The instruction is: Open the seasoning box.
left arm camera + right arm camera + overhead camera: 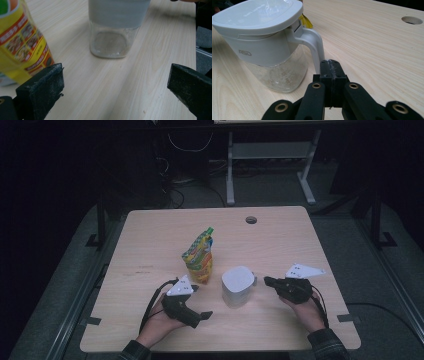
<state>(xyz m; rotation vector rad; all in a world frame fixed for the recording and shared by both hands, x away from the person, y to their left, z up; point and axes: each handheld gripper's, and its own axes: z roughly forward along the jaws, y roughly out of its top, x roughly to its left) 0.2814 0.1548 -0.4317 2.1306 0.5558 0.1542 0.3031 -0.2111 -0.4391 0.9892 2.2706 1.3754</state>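
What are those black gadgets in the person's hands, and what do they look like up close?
They are hand-held grippers. The left gripper and right gripper are matte black, each with two blocky, scuffed jaws, brass-coloured rivets on the linkage arms, a pale three-cornered plate on top and a black trailing cable. The person wears dark plaid sleeves.

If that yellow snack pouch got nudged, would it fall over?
Probably. The yellow snack pouch stands tall on a narrow base, so it looks apt to tip. Its crinkled, bent top suggests thin, floppy film, likely light. The open left gripper sits close beside it.
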